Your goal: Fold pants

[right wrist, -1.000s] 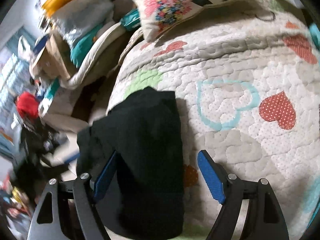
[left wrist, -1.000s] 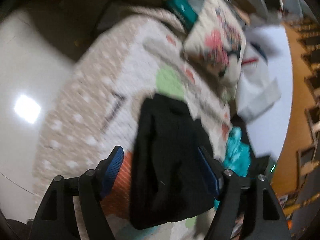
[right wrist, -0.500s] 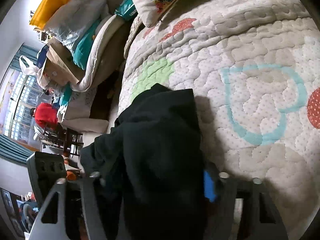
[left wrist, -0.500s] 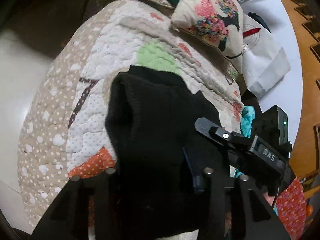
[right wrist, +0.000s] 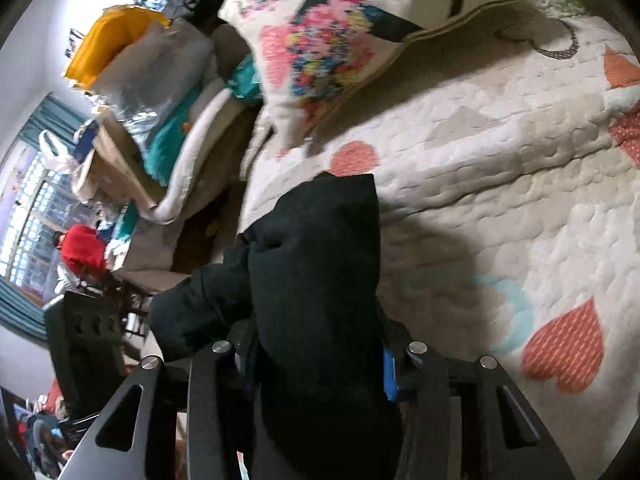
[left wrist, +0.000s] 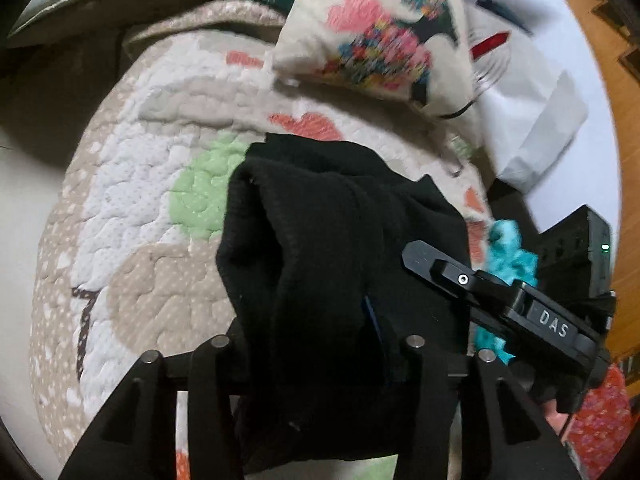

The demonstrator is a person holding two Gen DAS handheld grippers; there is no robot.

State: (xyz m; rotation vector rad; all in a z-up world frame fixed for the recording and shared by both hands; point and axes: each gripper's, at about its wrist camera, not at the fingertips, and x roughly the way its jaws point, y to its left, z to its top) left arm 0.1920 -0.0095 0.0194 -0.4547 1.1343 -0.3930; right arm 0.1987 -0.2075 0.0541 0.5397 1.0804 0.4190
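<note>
Claws first: our left claw [left wrist: 316, 344] is clenched on the pants [left wrist: 340, 248], its fingers buried in the black fabric so that only a sliver of blue pad shows. Our right claw [right wrist: 316, 356] is likewise clamped on the pants [right wrist: 320, 264], with a blue pad [right wrist: 389, 374] peeking out at the right side of the bunched cloth. In the left view we also see the right claw [left wrist: 500, 296] reaching in from the right and touching the same bundle; in the right view the body of the left one [right wrist: 86, 344] shows at the lower left.

Between both grips the pants sit gathered into a thick, rolled-looking bundle, their far end resting on the bed's quilt [right wrist: 500, 200], close to its edge and over a green patch [left wrist: 200, 200].

Beyond them a cushion [left wrist: 380, 28] with a pink and multicoloured print lies on the quilt, well apart from the pants. A turquoise cloth [left wrist: 508, 256] shows just past the quilt's right edge. Off the bed, in the right view, we see piled bedding [right wrist: 188, 132] and a yellow item [right wrist: 112, 40] on top of the heap.
</note>
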